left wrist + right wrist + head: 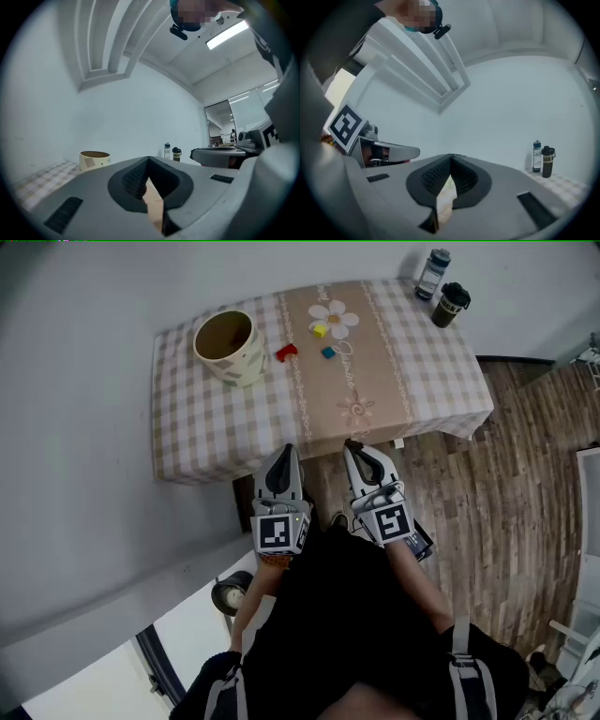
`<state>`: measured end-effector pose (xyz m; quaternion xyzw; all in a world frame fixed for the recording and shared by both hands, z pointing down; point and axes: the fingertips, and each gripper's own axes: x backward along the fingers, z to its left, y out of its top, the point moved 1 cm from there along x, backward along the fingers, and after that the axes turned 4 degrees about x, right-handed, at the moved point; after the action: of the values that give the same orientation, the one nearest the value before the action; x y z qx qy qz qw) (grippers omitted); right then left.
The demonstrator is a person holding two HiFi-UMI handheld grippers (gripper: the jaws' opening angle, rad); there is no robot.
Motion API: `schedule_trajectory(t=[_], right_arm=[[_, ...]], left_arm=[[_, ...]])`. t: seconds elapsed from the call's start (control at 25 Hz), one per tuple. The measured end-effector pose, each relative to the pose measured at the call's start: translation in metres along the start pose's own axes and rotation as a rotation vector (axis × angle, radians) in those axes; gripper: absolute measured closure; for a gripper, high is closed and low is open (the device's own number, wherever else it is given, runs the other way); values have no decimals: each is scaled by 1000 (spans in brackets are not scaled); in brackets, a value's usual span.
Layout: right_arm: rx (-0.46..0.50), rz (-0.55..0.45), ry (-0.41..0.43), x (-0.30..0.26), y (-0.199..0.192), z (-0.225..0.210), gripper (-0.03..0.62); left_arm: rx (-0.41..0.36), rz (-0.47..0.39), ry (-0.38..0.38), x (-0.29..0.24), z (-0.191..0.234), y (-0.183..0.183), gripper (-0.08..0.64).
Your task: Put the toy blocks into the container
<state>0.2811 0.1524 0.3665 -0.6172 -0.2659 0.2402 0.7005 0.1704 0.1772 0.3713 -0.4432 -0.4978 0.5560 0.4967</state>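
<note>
Well short of the container (228, 346), at the surface's (216, 427) near edge, the left gripper (286, 450) and right gripper (352, 446) sit level and side by side, each with fingers pressed together on nothing. Just right of the container lie the red block (286, 352), yellow block (319, 331) and blue block (328, 352), all outside it.
</note>
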Motion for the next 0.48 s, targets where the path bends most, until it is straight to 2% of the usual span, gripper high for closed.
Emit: schedule_trajectory(t=[0.2, 0.48], right_arm=[[-11, 4, -3, -19, -3, -8, 591], [-8, 39, -53, -54, -14, -42, 591]], left_arm=[[4, 13, 12, -14, 19, -5, 560], [9, 15, 18, -45, 43, -3, 560]])
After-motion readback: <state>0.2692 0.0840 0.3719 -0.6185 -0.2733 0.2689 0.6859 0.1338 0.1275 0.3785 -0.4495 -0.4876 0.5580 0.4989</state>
